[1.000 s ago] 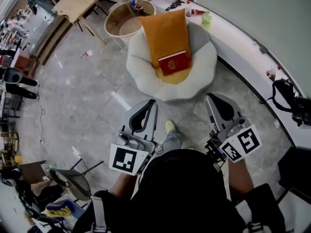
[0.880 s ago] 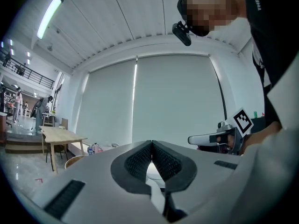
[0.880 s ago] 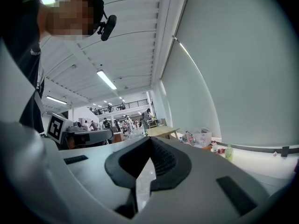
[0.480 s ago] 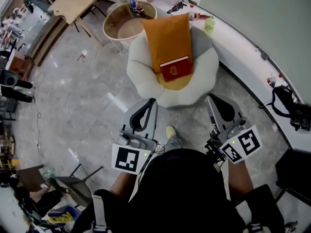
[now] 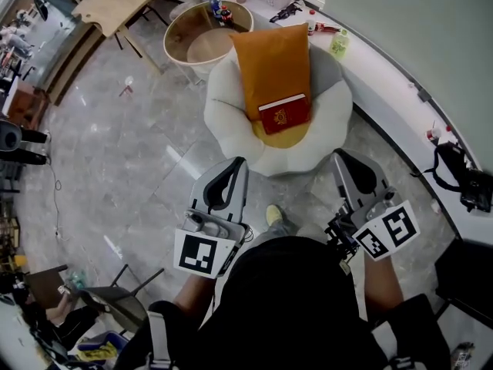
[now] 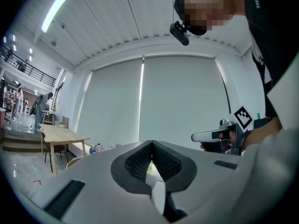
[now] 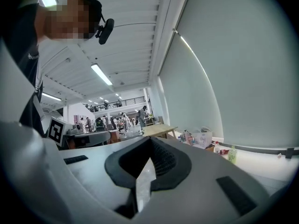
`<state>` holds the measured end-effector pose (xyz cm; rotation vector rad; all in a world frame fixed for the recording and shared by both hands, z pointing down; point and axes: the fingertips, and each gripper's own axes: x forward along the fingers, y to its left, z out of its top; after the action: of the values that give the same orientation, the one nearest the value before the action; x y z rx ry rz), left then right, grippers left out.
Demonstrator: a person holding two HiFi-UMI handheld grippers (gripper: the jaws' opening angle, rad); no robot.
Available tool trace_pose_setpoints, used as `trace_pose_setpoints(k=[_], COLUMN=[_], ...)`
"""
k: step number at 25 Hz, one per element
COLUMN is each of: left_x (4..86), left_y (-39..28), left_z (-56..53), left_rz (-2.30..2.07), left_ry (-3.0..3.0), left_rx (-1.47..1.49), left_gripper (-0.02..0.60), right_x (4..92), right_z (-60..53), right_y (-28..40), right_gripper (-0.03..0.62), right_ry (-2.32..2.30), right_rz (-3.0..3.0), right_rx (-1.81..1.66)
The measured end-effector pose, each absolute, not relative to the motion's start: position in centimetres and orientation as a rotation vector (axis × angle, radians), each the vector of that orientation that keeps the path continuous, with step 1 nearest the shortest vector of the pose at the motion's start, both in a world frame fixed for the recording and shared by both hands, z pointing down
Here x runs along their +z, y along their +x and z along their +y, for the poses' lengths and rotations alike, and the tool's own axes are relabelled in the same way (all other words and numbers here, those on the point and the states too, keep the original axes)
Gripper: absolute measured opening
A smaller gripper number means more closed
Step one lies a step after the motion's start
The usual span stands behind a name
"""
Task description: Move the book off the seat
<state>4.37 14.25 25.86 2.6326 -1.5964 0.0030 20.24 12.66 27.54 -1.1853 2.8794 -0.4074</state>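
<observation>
A: Whereabouts of the red book (image 5: pixel 284 115)?

B: On the seat (image 5: pixel 231 118), flat, cover up, at the lower end of the orange cushion (image 5: pixel 271 56) lying along the white padded back.

A: And the left tool (image 5: pixel 233 168)?

B: Held low in front of the body, pointing toward the seat, well short of the book. Jaws pressed together at the tips, nothing between them.

A: Same for the right tool (image 5: pixel 344 159)?

B: Yes. Jaws closed tip to tip, empty, about level with the left one, short of the seat's front edge, touching nothing.

A: Anything between the two?

B: One yellow-green shoe (image 5: pixel 273 215) on the grey stone floor (image 5: pixel 131 145), just in front of the seat.

A: Behind the seat?

B: A round side table (image 5: pixel 202 46) with a raised rim, close against the seat's back left; touching or not, cannot tell. Beyond it, a long wooden worktop (image 5: pixel 115 2). To the right, a curved white ledge (image 5: pixel 385 83) along the wall, carrying a pale green bottle (image 5: pixel 337 45) and small clutter.
</observation>
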Motion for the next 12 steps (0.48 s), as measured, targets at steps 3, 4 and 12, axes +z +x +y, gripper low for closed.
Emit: trace_pose_setpoints(k=[3,4,12], left_x=[26.1,26.1,25.8], left_y=[2.8,2.4,1.3], left_z=[13.5,13.3,12.5], left_rz=[-1.629,-1.638,-1.651], left_ry=[2.622,2.619,2.603], left_rx=[-0.004,-0.005,-0.029], left_gripper=[0.011,0.011,0.011], right_x=[27.8,27.8,27.5], right_z=[12.2,12.1,11.3], right_y=[19.4,19.2,18.7], right_gripper=[0.008,0.008,0.008], right_ry=[-1.193,-1.197,-1.2], right_rz=[2.894,2.901,2.923], right_rx=[-0.395,-0.389,-0.37])
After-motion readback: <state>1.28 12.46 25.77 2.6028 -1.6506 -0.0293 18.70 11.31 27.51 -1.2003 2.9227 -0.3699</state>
